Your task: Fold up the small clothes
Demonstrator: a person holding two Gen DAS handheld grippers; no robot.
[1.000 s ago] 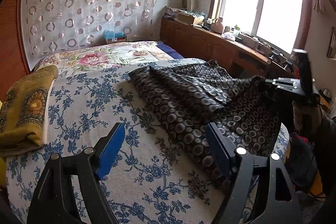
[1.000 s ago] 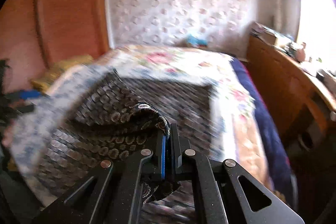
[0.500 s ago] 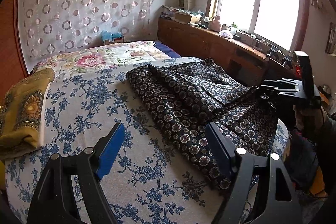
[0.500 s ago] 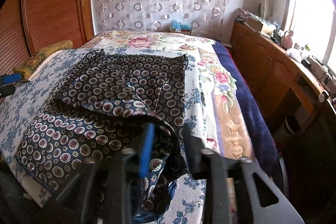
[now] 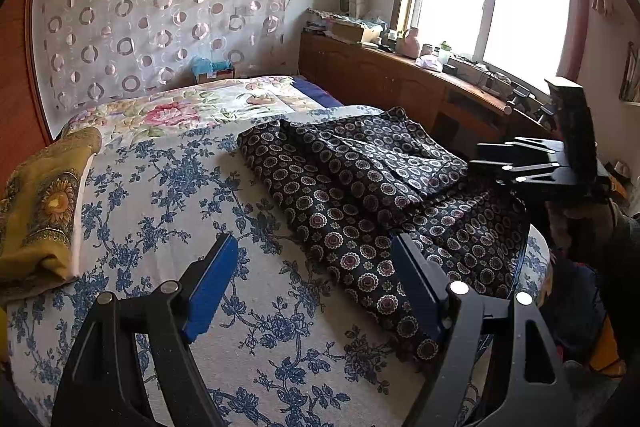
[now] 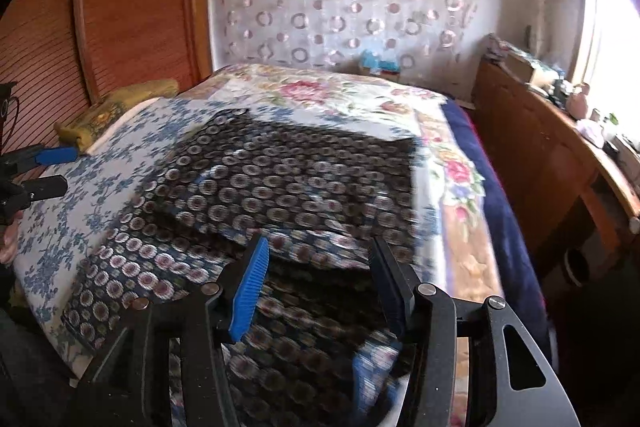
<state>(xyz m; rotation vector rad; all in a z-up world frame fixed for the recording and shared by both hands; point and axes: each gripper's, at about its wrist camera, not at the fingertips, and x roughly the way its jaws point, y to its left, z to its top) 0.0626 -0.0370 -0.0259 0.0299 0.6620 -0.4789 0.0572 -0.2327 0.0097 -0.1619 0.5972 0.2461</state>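
A dark garment with a round flower print (image 5: 360, 187) lies folded over itself on the right half of the bed. My left gripper (image 5: 314, 243) hovers open above the blue-flowered sheet (image 5: 160, 187), just left of the garment's near edge, with nothing between its blue pads. In the right wrist view the garment (image 6: 280, 179) spreads out under my right gripper (image 6: 320, 243). Its jaws are opening; the cloth lies below them and the pads do not press on it. From the left wrist view the right gripper (image 5: 474, 157) shows over the garment's right edge. The left gripper (image 6: 70, 167) appears at the far left.
A folded yellow cloth (image 5: 44, 203) lies at the bed's left edge. A floral quilt (image 5: 180, 107) covers the far end of the bed. A wooden cabinet (image 5: 380, 79) with clutter on top runs under the window on the right. A wooden wardrobe (image 6: 132, 7) stands on the left.
The right gripper was shut on a bunched fold of the garment; it has opened and the cloth has dropped flat on the bed. The left gripper has kept still.
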